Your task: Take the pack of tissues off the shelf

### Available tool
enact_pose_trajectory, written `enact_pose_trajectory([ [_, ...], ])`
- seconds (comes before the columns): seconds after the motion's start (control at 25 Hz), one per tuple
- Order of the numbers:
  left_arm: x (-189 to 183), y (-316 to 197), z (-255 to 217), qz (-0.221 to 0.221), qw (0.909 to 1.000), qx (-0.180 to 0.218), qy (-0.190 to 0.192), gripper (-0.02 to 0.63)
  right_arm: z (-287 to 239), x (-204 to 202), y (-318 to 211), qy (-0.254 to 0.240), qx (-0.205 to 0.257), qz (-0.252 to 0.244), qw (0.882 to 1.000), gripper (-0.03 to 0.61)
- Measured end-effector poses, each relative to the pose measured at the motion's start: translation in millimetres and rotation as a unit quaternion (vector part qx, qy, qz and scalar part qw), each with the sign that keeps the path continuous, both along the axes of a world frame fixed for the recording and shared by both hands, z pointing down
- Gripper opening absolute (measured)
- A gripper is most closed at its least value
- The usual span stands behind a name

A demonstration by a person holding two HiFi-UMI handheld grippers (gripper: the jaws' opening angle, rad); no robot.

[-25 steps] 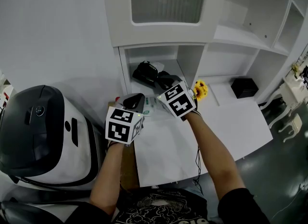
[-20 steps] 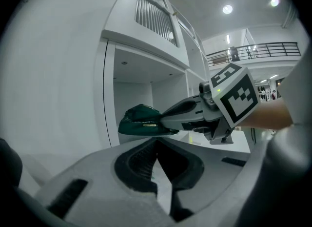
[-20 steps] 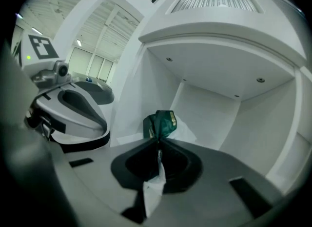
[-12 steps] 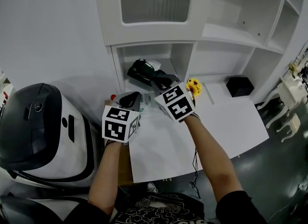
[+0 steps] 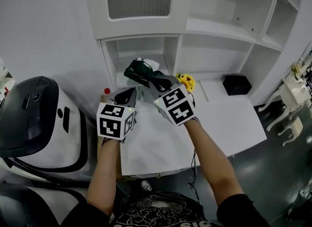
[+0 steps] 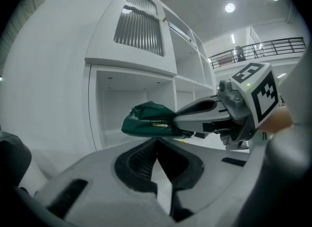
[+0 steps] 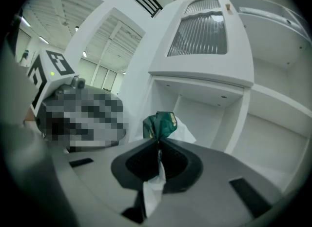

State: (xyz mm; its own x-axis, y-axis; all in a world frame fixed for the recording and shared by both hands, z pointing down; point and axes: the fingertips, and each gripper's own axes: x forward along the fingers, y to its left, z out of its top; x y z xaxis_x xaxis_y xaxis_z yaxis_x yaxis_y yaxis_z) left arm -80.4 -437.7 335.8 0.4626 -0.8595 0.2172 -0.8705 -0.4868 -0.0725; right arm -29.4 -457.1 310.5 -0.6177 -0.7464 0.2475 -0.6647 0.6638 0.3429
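pack of tissues (image 5: 138,71): in front of the shelf (image 5: 141,31), above the desk (image 5: 229,123)
box (image 5: 237,84): on the desk, right

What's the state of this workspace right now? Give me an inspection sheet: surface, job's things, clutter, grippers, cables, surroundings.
Surface: white table, small items along its back edge.
Job's things: green pack of tissues, held in the air in front of the white shelf unit.
Clutter: yellow object, black box, red-capped item.
Grippers: right hand-held gripper shut on the pack; left hand-held gripper shut, nothing seen held.
Cables: thin cable hanging below the right forearm.
Surroundings: white-and-black machine at left, dark floor.
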Motion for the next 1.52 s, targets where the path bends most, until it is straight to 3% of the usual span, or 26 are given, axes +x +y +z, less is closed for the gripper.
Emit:
enact_pose_trajectory([
  [0.72, 92, 60, -12, -0.012, 0.9996, 0.02, -0.013, 0.005, -12, 108, 78, -0.046, 0.02, 0.008, 0.999, 0.02],
  [1.16, 137, 92, 2, -0.002, 0.9997, 0.018, -0.018, 0.005, -6, 190, 110, -0.105, 0.007, 0.067, 0.992, 0.02],
  [1.52, 151, 117, 9, 0.0, 0.9991, 0.032, -0.028, 0.005, 7, 221, 134, -0.154, -0.009, 0.108, 0.982, 0.02],
])
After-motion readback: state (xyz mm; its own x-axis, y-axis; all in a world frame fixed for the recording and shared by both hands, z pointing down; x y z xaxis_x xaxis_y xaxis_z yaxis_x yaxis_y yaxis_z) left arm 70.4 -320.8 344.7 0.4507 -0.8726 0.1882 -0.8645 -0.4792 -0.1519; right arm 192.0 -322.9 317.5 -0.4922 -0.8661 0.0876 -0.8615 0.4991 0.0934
